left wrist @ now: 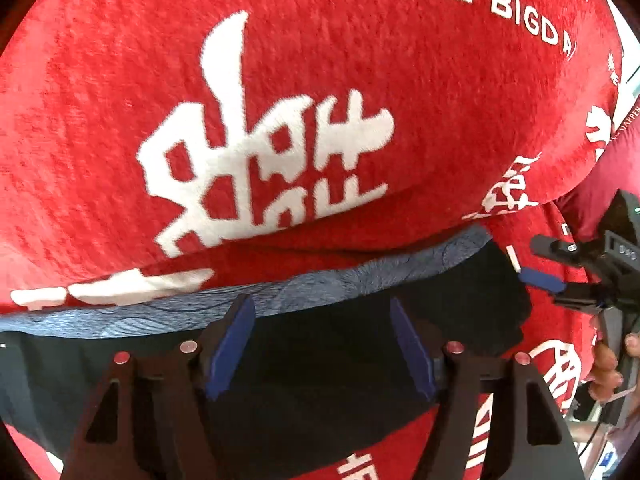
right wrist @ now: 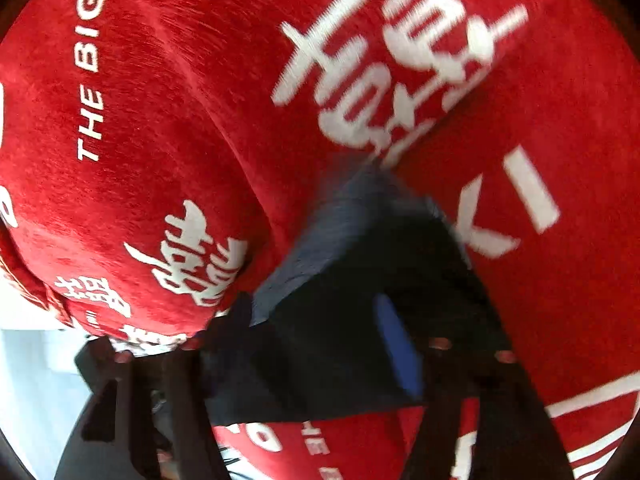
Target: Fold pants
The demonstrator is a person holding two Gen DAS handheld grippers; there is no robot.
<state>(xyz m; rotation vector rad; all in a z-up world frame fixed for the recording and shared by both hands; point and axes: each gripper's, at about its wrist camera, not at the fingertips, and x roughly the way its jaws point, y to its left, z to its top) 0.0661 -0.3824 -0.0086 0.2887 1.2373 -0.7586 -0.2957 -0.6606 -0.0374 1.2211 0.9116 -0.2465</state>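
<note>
The dark navy pants [left wrist: 328, 360] with a blue patterned waistband [left wrist: 320, 286] lie on a red bedspread with white characters. My left gripper [left wrist: 322, 340] is open just above the dark cloth, its blue pads [left wrist: 230, 344] wide apart with nothing between them. My right gripper [left wrist: 540, 278] shows at the right edge of the left wrist view, next to the pants' corner. In the blurred right wrist view the right gripper [right wrist: 320, 344] is over the pants [right wrist: 340, 352]; one blue pad [right wrist: 400, 352] shows, and the other finger is hidden by cloth.
A red pillow [left wrist: 280, 100] with white characters bulges right behind the waistband. The red bedspread [right wrist: 540, 160] spreads to the right. The pillow also shows in the right wrist view [right wrist: 140, 160]. A pale floor [right wrist: 32, 380] shows at lower left.
</note>
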